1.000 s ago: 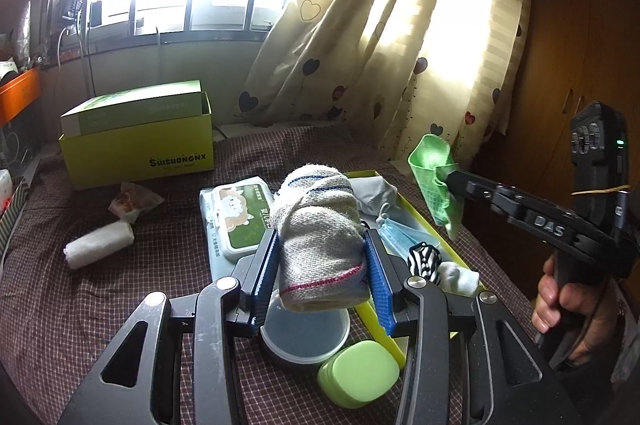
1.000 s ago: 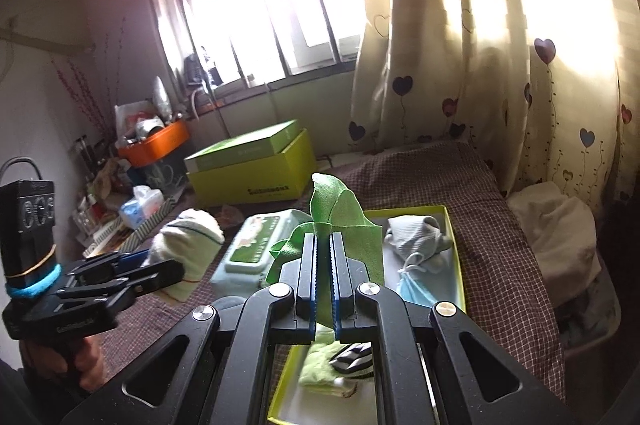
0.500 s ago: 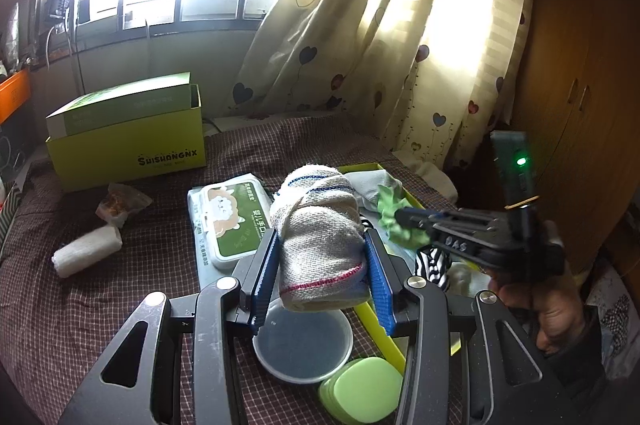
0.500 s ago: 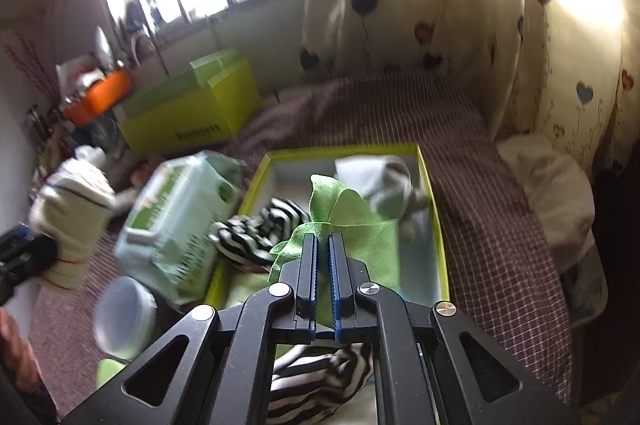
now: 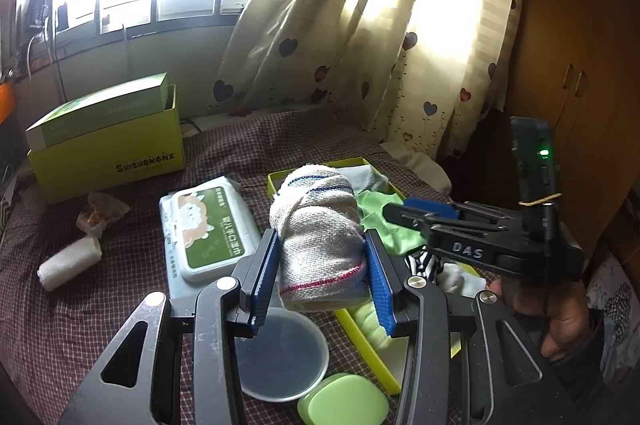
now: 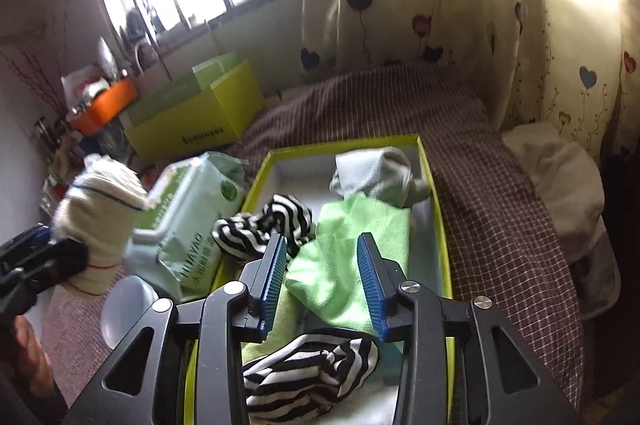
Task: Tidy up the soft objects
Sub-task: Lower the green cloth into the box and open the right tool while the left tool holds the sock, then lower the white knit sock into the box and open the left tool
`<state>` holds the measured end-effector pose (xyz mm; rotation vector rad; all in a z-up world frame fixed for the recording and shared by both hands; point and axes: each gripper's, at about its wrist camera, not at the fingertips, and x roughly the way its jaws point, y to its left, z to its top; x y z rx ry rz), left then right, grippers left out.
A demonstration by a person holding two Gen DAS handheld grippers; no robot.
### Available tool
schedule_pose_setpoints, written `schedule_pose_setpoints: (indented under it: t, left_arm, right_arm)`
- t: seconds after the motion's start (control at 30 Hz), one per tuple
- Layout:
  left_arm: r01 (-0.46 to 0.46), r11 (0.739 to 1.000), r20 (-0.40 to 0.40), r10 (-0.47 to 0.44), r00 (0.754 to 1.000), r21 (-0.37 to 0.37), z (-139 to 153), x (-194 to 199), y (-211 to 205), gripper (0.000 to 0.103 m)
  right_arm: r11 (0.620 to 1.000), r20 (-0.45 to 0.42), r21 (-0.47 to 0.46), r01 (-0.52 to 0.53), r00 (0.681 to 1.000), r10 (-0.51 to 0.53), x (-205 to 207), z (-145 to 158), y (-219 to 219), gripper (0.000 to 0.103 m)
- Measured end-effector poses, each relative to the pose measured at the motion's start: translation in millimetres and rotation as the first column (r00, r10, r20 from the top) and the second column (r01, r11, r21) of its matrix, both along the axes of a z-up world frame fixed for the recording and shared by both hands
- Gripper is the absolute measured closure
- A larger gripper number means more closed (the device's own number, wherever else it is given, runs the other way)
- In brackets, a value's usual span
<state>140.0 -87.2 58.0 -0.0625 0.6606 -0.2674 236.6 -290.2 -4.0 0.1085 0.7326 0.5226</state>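
My left gripper (image 5: 320,265) is shut on a rolled beige towel (image 5: 320,233) with blue and red stripes, held above the checked bedspread just left of the tray. The right wrist view catches the same towel (image 6: 100,201) at the left. A yellow-green tray (image 6: 436,193) holds a green cloth (image 6: 352,245), striped socks (image 6: 264,225) and a grey sock (image 6: 376,173). My right gripper (image 6: 323,277) hangs low over the tray with its jaws opening. The green cloth lies loose between the blue pads, which do not press it. In the left wrist view the right gripper (image 5: 404,211) reaches in from the right.
A wet-wipes pack (image 5: 208,229) lies left of the tray, with a clear round lid (image 5: 280,357) and a green case (image 5: 344,403) in front. A yellow-green box (image 5: 108,149) stands at the back left. A white roll (image 5: 68,263) and a wrapper (image 5: 98,215) lie left.
My right gripper came down over the tray and its jaws parted, so the green cloth dropped from them into the tray. The left gripper kept its hold and drifted slightly.
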Motion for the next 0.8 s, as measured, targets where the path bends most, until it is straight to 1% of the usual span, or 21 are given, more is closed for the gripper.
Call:
schedule_pose_setpoints:
  t: [0.17, 0.23, 0.37, 0.7, 0.8]
  left_arm:
    - [0.032, 0.999, -0.019, -0.031, 0.999, 0.029, -2, 13, -17, 0.060]
    - [0.053, 0.998, -0.048, -0.051, 0.998, 0.033, -7, 22, -25, 0.060]
    - [0.079, 0.997, -0.108, -0.076, 0.991, 0.019, -17, 40, -38, 0.060]
    - [0.132, 0.991, -0.175, -0.126, 0.976, 0.024, -34, 71, -69, 0.059]
    - [0.143, 0.990, -0.202, -0.138, 0.970, 0.011, -38, 81, -74, 0.059]
  right_arm:
    - [0.996, 0.048, 0.066, 0.063, 0.997, -0.066, -9, 11, -22, 0.067]
    - [0.992, 0.054, 0.096, 0.085, 0.994, -0.090, -11, 13, -32, 0.067]
    - [0.984, 0.054, 0.143, 0.103, 0.992, -0.112, -12, 13, -44, 0.067]
    - [0.974, 0.044, 0.190, 0.122, 0.990, -0.133, -13, 12, -57, 0.067]
    - [0.971, 0.050, 0.198, 0.131, 0.988, -0.144, -14, 13, -61, 0.067]
